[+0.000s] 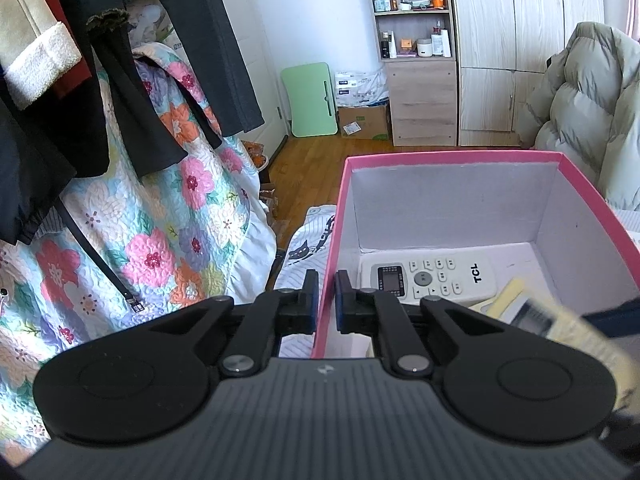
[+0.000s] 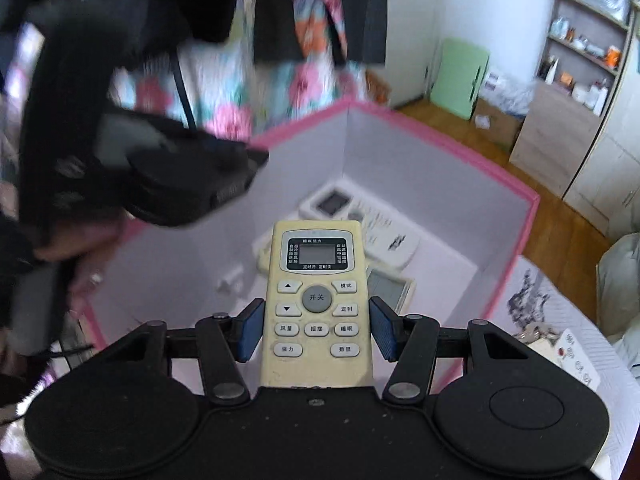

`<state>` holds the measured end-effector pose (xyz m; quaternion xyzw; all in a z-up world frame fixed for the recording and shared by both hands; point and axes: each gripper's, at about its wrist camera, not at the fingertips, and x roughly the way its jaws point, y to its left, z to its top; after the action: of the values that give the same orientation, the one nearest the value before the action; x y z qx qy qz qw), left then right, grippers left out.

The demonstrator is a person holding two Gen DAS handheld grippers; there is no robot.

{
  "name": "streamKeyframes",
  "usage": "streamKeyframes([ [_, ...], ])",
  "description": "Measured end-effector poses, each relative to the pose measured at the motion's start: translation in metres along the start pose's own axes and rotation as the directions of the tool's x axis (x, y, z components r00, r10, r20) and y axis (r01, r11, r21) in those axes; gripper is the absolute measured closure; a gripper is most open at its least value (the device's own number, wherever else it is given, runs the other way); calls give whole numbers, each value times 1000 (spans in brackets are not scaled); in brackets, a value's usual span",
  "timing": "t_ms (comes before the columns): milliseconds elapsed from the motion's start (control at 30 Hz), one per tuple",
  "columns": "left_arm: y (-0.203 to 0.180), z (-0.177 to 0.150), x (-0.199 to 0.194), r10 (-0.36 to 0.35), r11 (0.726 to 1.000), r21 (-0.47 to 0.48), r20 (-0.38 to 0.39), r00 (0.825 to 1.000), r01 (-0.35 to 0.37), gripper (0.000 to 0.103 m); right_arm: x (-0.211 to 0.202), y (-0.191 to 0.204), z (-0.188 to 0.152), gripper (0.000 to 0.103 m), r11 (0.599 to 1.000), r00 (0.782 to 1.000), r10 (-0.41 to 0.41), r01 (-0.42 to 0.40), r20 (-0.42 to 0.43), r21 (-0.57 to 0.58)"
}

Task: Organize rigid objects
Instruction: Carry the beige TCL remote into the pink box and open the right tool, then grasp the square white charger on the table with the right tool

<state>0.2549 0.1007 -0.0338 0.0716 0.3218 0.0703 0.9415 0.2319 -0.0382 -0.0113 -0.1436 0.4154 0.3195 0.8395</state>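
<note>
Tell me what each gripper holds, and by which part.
Right gripper: yellowed remote, by its lower long sides. Left gripper: pink box, pinched on its left wall.

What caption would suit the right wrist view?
Right gripper carries a yellowed remote above the pink box.

Matt pink cardboard box (image 1: 452,184), yellowed smooth plastic remote (image 2: 316,304), quilted floral cloth (image 1: 160,216).

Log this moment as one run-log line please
left hand-held gripper: shut on pink box wall | right hand-held gripper: holds yellowed remote over box | inside: white TCL remote
</note>
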Motion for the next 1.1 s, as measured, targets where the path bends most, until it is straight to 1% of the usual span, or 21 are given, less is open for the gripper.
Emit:
streamKeyframes([
  [100,0,0,0,2,1000,2,0,1000,-2,96,17,6,5,43,1000,998,-6,4,-59,-27],
  [233,1,0,0,-1,1000,-3,2,1000,1,96,34,13,8,43,999,988,-20,14,-153,-45],
  [400,0,-1,0,-5,1000,-10,2,1000,5,96,45,14,8,43,1000,970,-17,14,-243,-11],
  [467,-2,0,-1,-3,1000,-7,4,1000,3,96,47,12,8,43,1000,964,22,-18,-263,17],
  [633,-5,0,-3,-2,1000,-7,3,1000,2,96,49,6,7,42,994,959,89,-71,-270,77],
  [700,-6,0,-3,-1,1000,-6,4,1000,1,96,47,11,5,42,996,958,85,-76,-275,45],
  [733,-6,0,-3,-1,1000,-5,4,1000,1,96,42,13,5,39,997,965,82,-77,-250,30],
  [800,-1,1,-2,-5,1000,-13,4,1000,5,96,28,14,2,38,996,975,83,-78,-205,30],
  [867,1,1,-1,-8,1000,-16,3,1000,8,96,3,9,-3,38,996,990,80,-76,-115,39],
  [933,1,1,-2,-5,1000,-8,4,1000,5,96,-32,-4,-13,38,994,997,73,-73,3,79],
  [1000,2,1,-1,-2,1000,-3,3,1000,2,96,-64,-18,-24,38,987,992,74,-88,106,135],
  [1067,2,1,-1,-3,1000,-5,3,1000,3,96,-94,-36,-42,37,976,976,52,-95,211,197],
  [1100,2,1,0,-2,1000,-5,3,1000,2,96,-104,-43,-50,37,972,970,30,-85,243,219],
])
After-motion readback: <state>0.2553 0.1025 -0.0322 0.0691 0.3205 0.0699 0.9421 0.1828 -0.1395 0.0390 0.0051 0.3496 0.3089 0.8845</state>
